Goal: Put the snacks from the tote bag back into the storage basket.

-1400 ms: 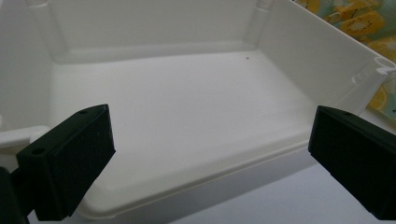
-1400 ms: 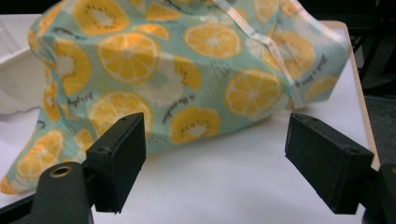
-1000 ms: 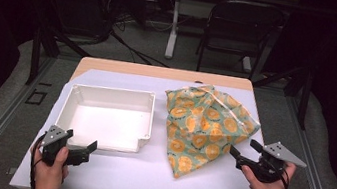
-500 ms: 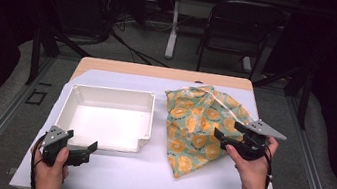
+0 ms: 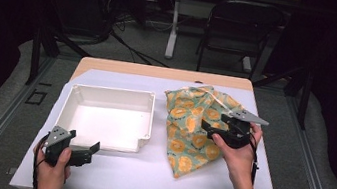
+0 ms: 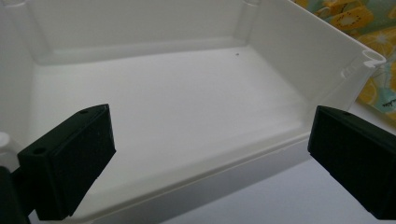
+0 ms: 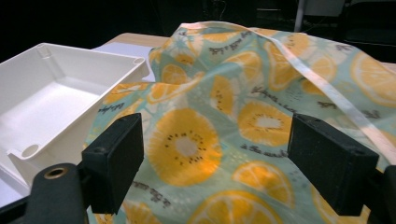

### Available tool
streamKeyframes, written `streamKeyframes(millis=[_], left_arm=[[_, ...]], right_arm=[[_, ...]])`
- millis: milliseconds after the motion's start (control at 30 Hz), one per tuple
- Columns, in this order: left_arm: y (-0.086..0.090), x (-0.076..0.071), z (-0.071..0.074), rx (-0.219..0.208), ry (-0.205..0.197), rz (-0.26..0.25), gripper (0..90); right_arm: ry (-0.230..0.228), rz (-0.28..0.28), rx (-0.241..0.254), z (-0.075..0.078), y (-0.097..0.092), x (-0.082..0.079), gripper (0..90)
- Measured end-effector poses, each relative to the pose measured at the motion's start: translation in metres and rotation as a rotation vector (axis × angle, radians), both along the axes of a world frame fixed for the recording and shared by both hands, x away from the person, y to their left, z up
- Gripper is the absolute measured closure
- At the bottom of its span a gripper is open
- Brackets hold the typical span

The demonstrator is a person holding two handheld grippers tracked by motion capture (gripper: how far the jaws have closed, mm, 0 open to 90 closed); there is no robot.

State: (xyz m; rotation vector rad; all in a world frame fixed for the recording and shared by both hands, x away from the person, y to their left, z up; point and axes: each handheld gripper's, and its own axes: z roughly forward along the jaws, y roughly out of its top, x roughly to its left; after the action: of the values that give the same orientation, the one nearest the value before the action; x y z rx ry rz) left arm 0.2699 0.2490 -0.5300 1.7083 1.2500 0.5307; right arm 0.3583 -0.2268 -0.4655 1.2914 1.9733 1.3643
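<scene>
Compared with a second ago, the right gripper (image 5: pixel 208 127) has moved away from the table edge and now hovers over the middle of the fruit-print cloth (image 5: pixel 190 128), while the left gripper (image 5: pixel 89 150) has stayed in front of the white plastic tray (image 5: pixel 146 124). I judge this as the start of a grasp on the cloth, probably to bring it into the tray. In the right gripper view the jaws stand wide apart with the cloth (image 7: pixel 243 112) between and below them, holding nothing yet. The left gripper's jaws are also wide, empty, facing the tray (image 6: pixel 289 56). The cloth lies just beside the tray, on its right, crumpled in soft folds, teal with orange citrus slices, and a pale ribbon (image 7: pixel 327 88) runs across it.
</scene>
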Motion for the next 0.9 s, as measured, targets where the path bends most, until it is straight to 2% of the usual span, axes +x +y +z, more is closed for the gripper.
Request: streamKeyframes(millis=[300,400,500,567,600,667,733,800,900], left_arm=[[-0.005,0.0,0.0,0.004,0.002,-0.016,1.0],[-0.006,0.0,0.0,0.002,0.001,-0.02,1.0],[-0.007,0.001,0.0,-0.007,-0.002,-0.023,1.1],[-0.008,0.001,0.0,-0.008,0.0,-0.028,1.1],[-0.008,0.001,0.0,-0.007,0.0,-0.029,1.2],[-0.01,0.001,0.0,-0.008,0.0,-0.031,1.3],[-0.012,0.001,0.0,-0.008,-0.003,-0.032,1.5],[-0.014,0.001,0.001,-0.018,-0.005,-0.029,1.7],[-0.019,0.001,0.004,-0.023,-0.016,-0.039,2.1]], right_arm=[[0.003,0.045,-0.003,0.003,0.019,0.005,17.4],[0.009,0.053,-0.009,0.002,0.025,0.007,20.8],[0.006,0.048,-0.016,0.0,0.03,0.008,30.7],[0.009,0.047,-0.004,-0.002,0.031,0.009,43.1],[0.005,0.051,0.005,-0.003,0.032,0.009,53.3],[0.01,0.055,0.004,-0.004,0.031,0.008,65.9],[0.023,0.065,0.007,-0.006,0.029,0.008,88.6],[0.016,0.07,0.019,-0.006,0.027,0.005,90.0],[-0.001,0.088,0.009,-0.004,0.025,-0.001,90.0]])
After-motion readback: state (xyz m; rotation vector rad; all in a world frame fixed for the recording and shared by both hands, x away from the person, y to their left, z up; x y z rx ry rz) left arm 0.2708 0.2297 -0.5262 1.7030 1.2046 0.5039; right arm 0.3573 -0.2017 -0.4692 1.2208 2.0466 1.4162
